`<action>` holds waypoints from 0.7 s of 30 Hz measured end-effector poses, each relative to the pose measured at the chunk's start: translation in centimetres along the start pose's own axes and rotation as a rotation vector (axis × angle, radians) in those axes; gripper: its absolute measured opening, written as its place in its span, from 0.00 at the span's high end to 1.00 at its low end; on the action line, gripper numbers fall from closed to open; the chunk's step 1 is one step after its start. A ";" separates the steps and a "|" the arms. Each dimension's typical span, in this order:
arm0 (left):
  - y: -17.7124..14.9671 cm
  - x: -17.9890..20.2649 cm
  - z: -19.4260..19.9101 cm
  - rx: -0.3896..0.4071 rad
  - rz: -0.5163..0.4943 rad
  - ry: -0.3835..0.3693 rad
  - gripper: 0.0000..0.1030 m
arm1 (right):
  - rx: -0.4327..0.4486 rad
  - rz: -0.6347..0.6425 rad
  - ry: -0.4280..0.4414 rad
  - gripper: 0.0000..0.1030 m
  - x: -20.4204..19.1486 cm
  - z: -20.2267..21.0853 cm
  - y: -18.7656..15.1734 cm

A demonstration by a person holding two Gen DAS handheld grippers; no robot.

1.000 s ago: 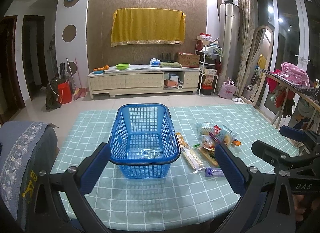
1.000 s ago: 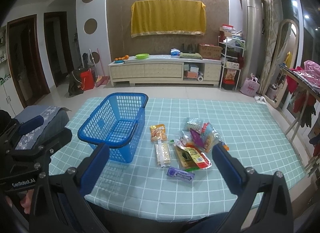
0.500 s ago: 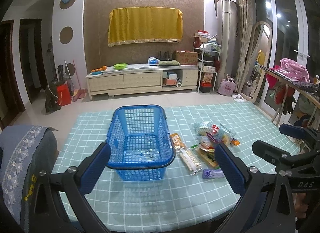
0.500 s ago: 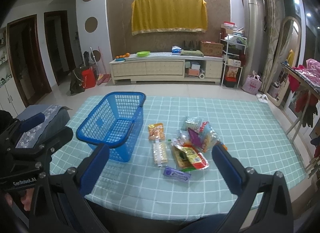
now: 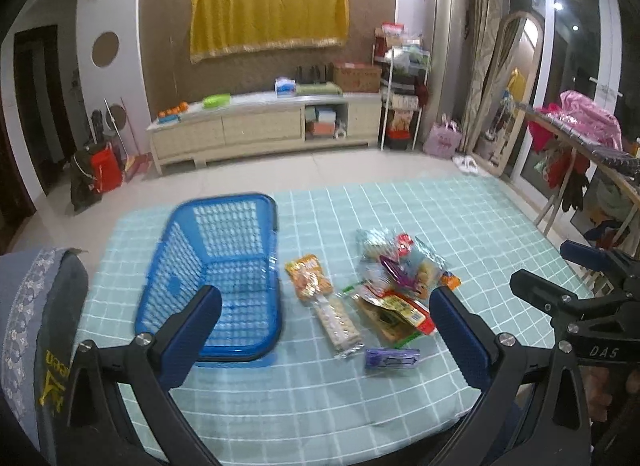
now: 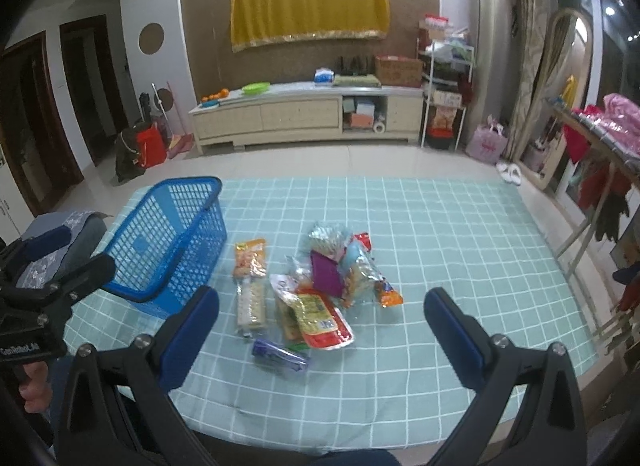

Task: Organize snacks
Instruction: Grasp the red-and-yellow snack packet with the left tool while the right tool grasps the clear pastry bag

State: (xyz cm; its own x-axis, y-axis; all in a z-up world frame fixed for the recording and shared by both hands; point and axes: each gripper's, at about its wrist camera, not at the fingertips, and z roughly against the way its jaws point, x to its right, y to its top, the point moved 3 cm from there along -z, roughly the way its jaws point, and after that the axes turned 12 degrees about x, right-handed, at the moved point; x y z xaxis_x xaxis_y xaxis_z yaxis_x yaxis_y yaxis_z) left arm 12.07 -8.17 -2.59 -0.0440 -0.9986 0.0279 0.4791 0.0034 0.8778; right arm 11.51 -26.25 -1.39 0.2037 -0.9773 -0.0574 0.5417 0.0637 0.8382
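Note:
An empty blue plastic basket (image 5: pixel 224 266) (image 6: pixel 168 238) stands on the left of the table with the green checked cloth (image 5: pixel 400 386) (image 6: pixel 460 234). To its right lie snack packets: an orange packet (image 5: pixel 308 276) (image 6: pixel 250 258), a clear cracker pack (image 5: pixel 338 324) (image 6: pixel 251 306), a red-and-yellow pack (image 5: pixel 400 306) (image 6: pixel 320 316), a purple bar (image 5: pixel 392 358) (image 6: pixel 280 354) and a heap of bags (image 5: pixel 400 262) (image 6: pixel 340 262). My left gripper (image 5: pixel 326 330) is open and empty above the near table edge. My right gripper (image 6: pixel 320 330) is open and empty, also near the front edge.
A grey patterned chair back (image 5: pixel 28 326) stands left of the table. A clothes rack (image 5: pixel 580 145) stands to the right. A low cabinet (image 5: pixel 264 125) runs along the far wall. The right gripper's body shows in the left wrist view (image 5: pixel 580 306).
The left wrist view has swung right, so the basket now sits left of centre and the snacks lie between the fingers. The right wrist view has closed in on the snacks. Both grippers stay open.

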 end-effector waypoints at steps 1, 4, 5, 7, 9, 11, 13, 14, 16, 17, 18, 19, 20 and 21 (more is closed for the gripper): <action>-0.2 0.6 -0.9 -0.022 0.003 -0.005 0.00 | -0.013 -0.001 0.000 0.00 0.6 -0.5 -0.2; -0.6 1.7 -3.1 -0.070 0.018 -0.009 0.00 | -0.045 -0.003 -0.008 0.00 2.4 -1.9 -0.6; -0.8 2.1 -3.9 -0.087 0.026 -0.013 0.00 | -0.052 -0.008 -0.009 0.00 3.0 -2.3 -0.8; -1.2 3.0 -5.5 -0.119 0.033 -0.018 0.00 | -0.066 -0.031 -0.006 0.00 4.6 -3.3 -1.0; -1.8 3.9 -7.0 -0.150 0.036 -0.019 0.00 | -0.085 -0.049 -0.007 0.00 5.9 -4.2 -1.4; -2.5 4.9 -8.5 -0.176 0.028 -0.016 0.00 | -0.100 -0.061 -0.012 0.00 7.2 -5.0 -2.1; -3.4 6.0 -10.4 -0.217 0.008 -0.008 0.00 | -0.119 -0.079 -0.014 0.00 8.1 -6.0 -2.9; -3.9 6.5 -11.3 -0.234 0.000 -0.010 0.00 | -0.132 -0.087 -0.019 0.00 8.5 -6.4 -3.3; -5.0 7.3 -13.0 -0.276 -0.008 -0.012 0.01 | -0.155 -0.090 -0.033 0.00 8.9 -7.4 -4.3; -5.4 7.4 -13.6 -0.289 -0.005 -0.013 0.02 | -0.164 -0.093 -0.035 0.00 9.1 -7.8 -4.6; -6.0 7.7 -14.4 -0.312 0.001 -0.014 0.08 | -0.173 -0.101 -0.025 0.00 9.1 -8.3 -5.3; -6.4 7.9 -15.0 -0.331 0.004 -0.016 0.16 | -0.179 -0.107 -0.015 0.00 9.2 -8.5 -5.6; -7.1 8.1 -15.8 -0.359 0.003 -0.014 0.19 | -0.183 -0.110 -0.008 0.00 9.4 -8.7 -5.9; -7.4 8.3 -16.3 -0.374 0.002 -0.011 0.24 | -0.185 -0.106 0.000 0.00 9.5 -9.1 -6.3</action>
State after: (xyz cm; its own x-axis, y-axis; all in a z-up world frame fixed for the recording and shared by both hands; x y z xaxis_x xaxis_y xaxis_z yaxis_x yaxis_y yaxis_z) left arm 22.41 -17.30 -16.68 -0.0514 -0.9980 0.0362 0.7660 -0.0161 0.6427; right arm 17.47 -34.08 -12.10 0.1372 -0.9806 -0.1398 0.7006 -0.0037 0.7135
